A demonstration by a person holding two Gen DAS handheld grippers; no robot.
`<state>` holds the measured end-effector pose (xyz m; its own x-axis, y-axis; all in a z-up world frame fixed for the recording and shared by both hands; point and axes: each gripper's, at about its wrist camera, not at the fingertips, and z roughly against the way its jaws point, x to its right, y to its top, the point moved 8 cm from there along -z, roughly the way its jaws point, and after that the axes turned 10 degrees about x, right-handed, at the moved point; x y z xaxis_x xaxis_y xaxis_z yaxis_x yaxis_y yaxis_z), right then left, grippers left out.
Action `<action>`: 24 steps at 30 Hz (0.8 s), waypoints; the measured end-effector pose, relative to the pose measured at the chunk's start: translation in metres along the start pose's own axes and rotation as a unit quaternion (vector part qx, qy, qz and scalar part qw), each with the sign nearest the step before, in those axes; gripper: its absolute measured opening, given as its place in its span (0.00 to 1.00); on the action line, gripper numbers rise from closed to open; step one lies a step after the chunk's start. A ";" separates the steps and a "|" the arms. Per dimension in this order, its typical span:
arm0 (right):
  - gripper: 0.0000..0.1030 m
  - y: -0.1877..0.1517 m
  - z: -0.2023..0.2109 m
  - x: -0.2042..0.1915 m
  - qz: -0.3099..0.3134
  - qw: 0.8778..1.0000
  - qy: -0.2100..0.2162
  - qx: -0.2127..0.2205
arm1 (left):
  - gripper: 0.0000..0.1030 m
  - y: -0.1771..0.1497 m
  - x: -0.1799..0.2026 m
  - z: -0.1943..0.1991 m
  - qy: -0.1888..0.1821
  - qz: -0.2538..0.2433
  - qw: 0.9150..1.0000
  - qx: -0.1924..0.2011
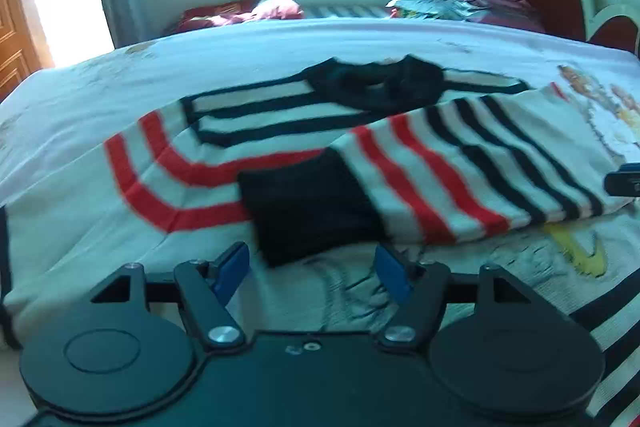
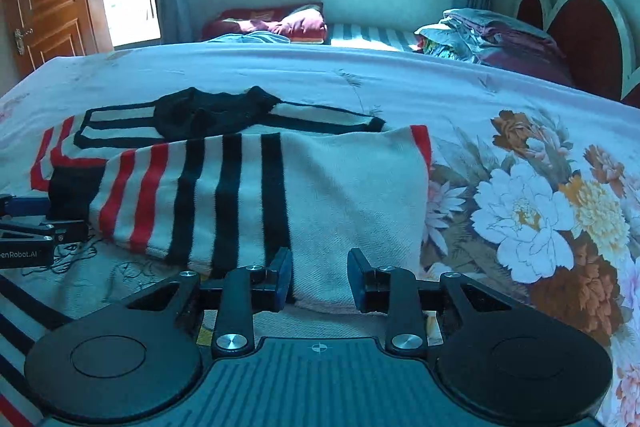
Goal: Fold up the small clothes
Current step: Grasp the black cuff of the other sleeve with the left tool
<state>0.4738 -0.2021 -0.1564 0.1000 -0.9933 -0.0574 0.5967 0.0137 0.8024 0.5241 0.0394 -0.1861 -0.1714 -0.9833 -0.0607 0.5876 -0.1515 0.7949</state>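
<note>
Bed: we see striped sweater lying mid-bed, sleeve folded across. We judge knit soft, floppy, light; pinch near hem edge, cuff. Left gripper wide, empty; right gripper wide, empty.

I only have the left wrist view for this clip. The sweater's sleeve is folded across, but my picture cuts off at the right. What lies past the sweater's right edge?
Observer: In the right wrist view, the bedspread right of the sweater carries a large flower print, white and brown blooms.
Operator: Where is the right gripper?
Observer: The right gripper is open, with the sweater's near white edge between its blue fingertips, which have not closed on it.
Operator: Anything of my gripper from there?
Observer: Yes, the left gripper shows at the left border, beside the black cuff; its side bears lettering ending "enRobot.AI".
</note>
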 end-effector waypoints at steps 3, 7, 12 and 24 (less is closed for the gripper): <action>0.30 -0.004 0.009 -0.015 -0.006 1.000 0.007 0.004 | 0.66 -0.008 -0.042 0.030 0.011 0.042 0.999 0.023; 0.30 -0.005 0.014 -0.037 -0.011 1.000 0.026 0.005 | 0.64 -0.023 -0.103 0.070 0.061 0.083 0.994 0.042; 0.30 0.001 0.010 -0.058 -0.019 0.999 0.038 0.012 | 0.54 -0.063 -0.200 0.105 0.145 0.223 0.963 0.031; 0.30 0.003 0.008 -0.091 -0.016 0.999 0.037 0.010 | 0.46 -0.111 -0.373 0.140 0.213 0.511 0.823 0.126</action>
<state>0.4603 -0.1123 -0.1445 0.1394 -0.9822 -0.1258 0.5852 -0.0207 0.8106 0.4120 0.4368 -0.1669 0.6356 -0.5385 0.5532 0.0611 0.7494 0.6593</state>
